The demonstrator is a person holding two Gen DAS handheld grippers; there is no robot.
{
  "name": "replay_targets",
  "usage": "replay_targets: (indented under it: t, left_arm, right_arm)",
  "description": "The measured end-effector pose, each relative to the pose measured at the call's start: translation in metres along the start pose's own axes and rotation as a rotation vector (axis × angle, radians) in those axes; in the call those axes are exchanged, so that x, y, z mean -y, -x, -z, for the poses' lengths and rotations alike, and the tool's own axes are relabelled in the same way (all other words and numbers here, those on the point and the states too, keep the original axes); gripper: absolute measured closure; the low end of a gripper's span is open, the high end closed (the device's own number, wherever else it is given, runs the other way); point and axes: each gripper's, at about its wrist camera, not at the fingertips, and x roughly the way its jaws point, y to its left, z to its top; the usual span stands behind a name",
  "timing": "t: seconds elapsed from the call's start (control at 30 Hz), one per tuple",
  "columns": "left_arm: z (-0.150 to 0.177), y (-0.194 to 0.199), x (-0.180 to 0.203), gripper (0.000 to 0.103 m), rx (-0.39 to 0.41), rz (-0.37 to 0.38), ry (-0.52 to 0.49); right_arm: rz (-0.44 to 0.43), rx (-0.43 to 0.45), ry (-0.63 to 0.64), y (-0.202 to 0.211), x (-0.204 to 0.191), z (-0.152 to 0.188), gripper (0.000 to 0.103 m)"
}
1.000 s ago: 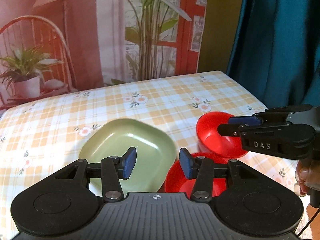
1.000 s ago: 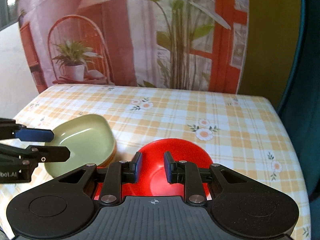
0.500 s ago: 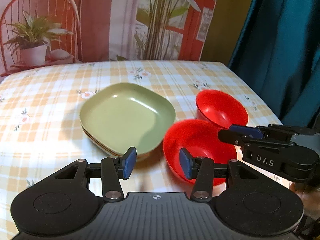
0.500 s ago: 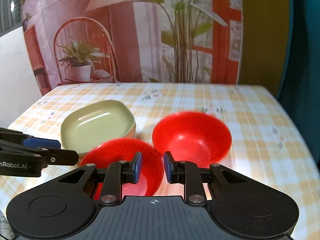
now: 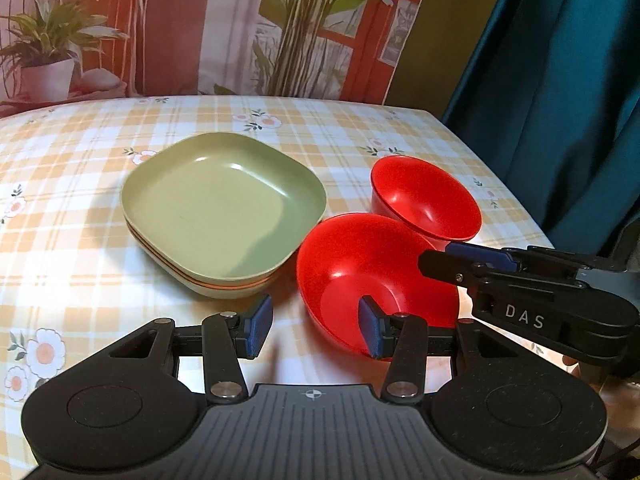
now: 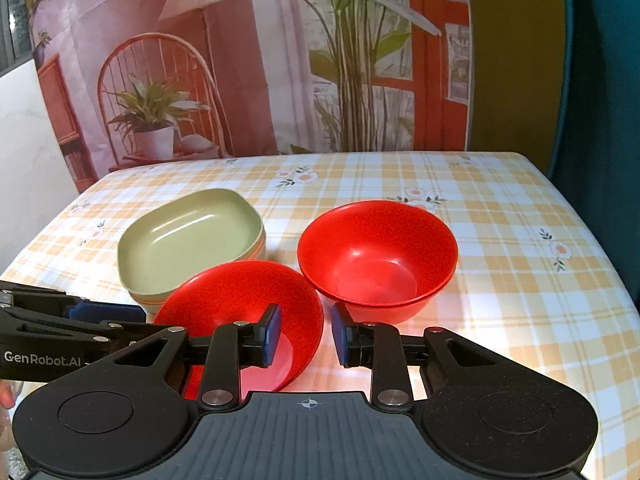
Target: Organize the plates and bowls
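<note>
The plates [image 5: 222, 208] sit stacked on the left of the table [image 5: 80, 152], a green one on top with cream and orange rims showing beneath, so that part of the sorting looks done. To their right stand the bowls, both red. The far bowl [image 6: 378, 254] seems to be two nested together, judging by the doubled rim in the right wrist view. The near bowl [image 6: 240, 312] stands alone, just beside the plates and the far bowl, and probably belongs in that nest.

The left gripper [image 5: 312, 326] hangs low over the near bowl's left rim. Its jaws stand apart with one blue pad over the cloth outside the bowl and the other over its inside. They straddle the rim without pressing it, which reads as lining up for a pinch on the wall.

The right gripper [image 6: 306, 334] hovers at the bowl's right side, pointing at the gap between the two bowls. Its jaws are opening and nothing is between them; one pad looks to be over the near bowl's rim, though contact cannot be told. It may be set to steady the bowl or take its other side.
</note>
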Motion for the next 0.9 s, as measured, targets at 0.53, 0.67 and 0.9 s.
replay_targets:
  t: [0.53, 0.67, 0.9]
  left_arm:
    - [0.004, -0.001, -0.001, 0.08, 0.008, 0.052, 0.009]
    - [0.004, 0.002, 0.0, 0.08, 0.013, 0.05, 0.005]
    - [0.004, 0.007, 0.002, 0.08, 0.024, 0.051, -0.002]
  right_arm:
    - [-0.019, -0.004, -0.02, -0.003, -0.001, 0.006, 0.079]
    - [-0.018, 0.006, -0.016, -0.001, -0.002, 0.005, 0.08]
    - [-0.02, 0.02, -0.014, 0.004, -0.002, 0.004, 0.08]
